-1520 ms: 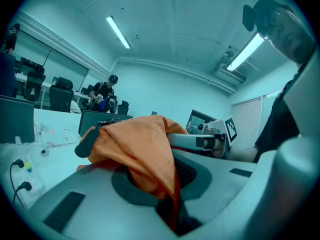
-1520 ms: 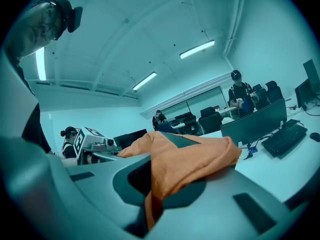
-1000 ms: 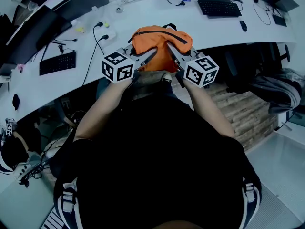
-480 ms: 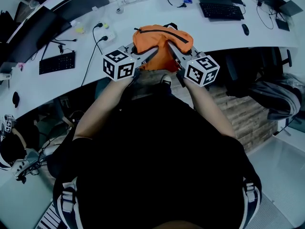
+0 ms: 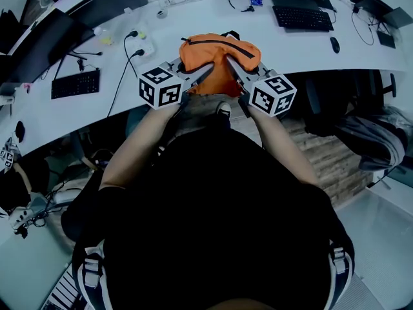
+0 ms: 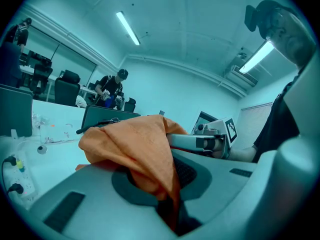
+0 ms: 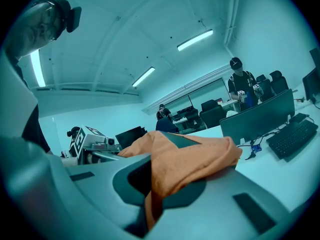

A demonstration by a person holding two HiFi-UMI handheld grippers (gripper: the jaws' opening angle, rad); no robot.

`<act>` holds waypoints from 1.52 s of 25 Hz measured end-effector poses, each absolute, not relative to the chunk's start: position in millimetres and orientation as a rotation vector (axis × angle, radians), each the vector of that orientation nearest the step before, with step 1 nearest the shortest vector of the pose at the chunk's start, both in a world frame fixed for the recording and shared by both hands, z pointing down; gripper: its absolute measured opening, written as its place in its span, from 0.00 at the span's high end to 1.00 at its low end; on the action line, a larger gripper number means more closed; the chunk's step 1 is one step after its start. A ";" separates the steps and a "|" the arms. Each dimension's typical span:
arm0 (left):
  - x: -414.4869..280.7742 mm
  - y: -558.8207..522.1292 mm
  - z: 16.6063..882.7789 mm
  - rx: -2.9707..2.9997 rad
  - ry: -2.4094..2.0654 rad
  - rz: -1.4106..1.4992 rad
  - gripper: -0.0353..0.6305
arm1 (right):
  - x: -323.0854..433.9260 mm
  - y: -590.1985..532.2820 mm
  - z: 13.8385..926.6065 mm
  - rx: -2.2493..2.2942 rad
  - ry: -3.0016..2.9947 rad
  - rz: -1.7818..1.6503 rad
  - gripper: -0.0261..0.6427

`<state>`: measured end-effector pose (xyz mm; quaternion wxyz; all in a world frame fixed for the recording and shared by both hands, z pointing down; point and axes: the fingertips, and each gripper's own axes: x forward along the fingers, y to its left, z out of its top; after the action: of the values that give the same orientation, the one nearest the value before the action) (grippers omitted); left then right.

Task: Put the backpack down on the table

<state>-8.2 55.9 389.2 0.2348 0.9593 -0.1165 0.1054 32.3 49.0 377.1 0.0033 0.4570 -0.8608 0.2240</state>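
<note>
Fingers [image 5: 195,77] of left gripper [image 5: 208,70], right gripper [image 5: 227,61] pinch backpack [image 5: 216,49].

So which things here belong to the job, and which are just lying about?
Job: backpack; left gripper and right gripper, jaws shut on it; table.
Lying about: keyboard, second keyboard, mouse.

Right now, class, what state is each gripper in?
Left gripper: jaws closed on the orange backpack.
Right gripper: jaws closed on the same backpack.
</note>
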 end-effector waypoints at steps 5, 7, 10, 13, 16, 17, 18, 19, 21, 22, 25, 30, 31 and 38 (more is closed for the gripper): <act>-2.0 44.4 396.6 2.619 -0.324 0.292 0.84 | 38.3 37.8 384.2 1.422 -2.697 0.717 0.93; 1.5 39.3 397.9 2.614 -0.324 0.292 0.84 | 41.6 32.9 385.6 1.419 -2.695 0.725 0.93; 7.4 33.4 401.0 2.603 -0.326 0.292 0.84 | 47.6 26.8 389.3 1.414 -2.688 0.737 0.93; 12.4 28.1 405.9 2.594 -0.329 0.294 0.84 | 52.7 21.3 394.3 1.410 -2.683 0.747 0.93; 16.7 21.0 409.2 2.586 -0.335 0.298 0.84 | 56.7 13.8 397.8 1.403 -2.681 0.757 0.93; 18.1 19.0 410.3 2.584 -0.337 0.300 0.84 | 58.0 11.7 398.8 1.400 -2.682 0.762 0.93; 19.3 17.2 411.6 2.582 -0.339 0.302 0.84 | 59.2 9.9 400.0 1.396 -2.682 0.765 0.93; 20.5 15.5 412.8 2.580 -0.341 0.304 0.84 | 60.3 8.0 401.2 1.391 -2.683 0.769 0.93; 23.1 11.5 414.5 2.576 -0.347 0.307 0.84 | 62.8 3.6 403.1 1.383 -2.685 0.773 0.93; 24.6 9.3 415.1 2.574 -0.351 0.306 0.84 | 64.2 1.3 403.7 1.380 -2.685 0.774 0.93; 27.9 1.8 416.6 2.567 -0.357 0.304 0.84 | 67.3 -6.4 405.6 1.371 -2.684 0.780 0.93; 33.1 -13.3 420.1 2.560 -0.357 0.305 0.84 | 72.5 -21.3 409.2 1.362 -2.680 0.789 0.93; 35.0 -15.3 420.8 2.559 -0.359 0.304 0.84 | 74.4 -23.5 410.0 1.359 -2.681 0.788 0.93; 46.4 -28.6 423.4 2.552 -0.376 0.309 0.84 | 85.4 -37.3 412.9 1.335 -2.688 0.801 0.93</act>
<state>46.4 -28.6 423.4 0.2687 0.9462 -0.1395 0.1145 85.4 -37.3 412.9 0.0177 0.4299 -0.8651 0.2578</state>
